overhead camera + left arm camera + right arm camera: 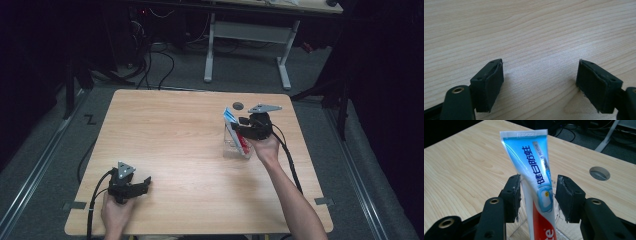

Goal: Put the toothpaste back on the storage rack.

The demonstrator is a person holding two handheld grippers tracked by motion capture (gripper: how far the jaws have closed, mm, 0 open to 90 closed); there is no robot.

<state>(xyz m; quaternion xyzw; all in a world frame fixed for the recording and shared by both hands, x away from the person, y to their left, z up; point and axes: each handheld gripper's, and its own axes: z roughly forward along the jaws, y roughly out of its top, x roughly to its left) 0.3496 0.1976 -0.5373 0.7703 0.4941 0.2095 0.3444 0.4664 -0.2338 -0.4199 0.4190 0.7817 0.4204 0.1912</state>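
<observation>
A toothpaste tube (pixel 231 116), blue at the top and red lower down, stands tilted in a clear plastic cup (pixel 234 146) on the right half of the wooden table (pixel 175 135). My right gripper (pixel 239 129) reaches the cup from the right. In the right gripper view the tube (pixel 531 157) rises between the jaws of this gripper (pixel 537 195); a slim gap shows on each side, so it is open. The cup's clear wall (pixel 564 230) shows below the jaws. My left gripper (pixel 146 184) lies at the near left, and its jaws stand wide open over bare wood (pixel 540 82).
A round grey cable hole (pixel 238 105) sits in the tabletop just behind the cup, also seen as a grey disc (pixel 599 173). Beyond the far edge stand a white desk frame (pixel 284 60) and floor cables (pixel 165 60). Cables trail from both grippers.
</observation>
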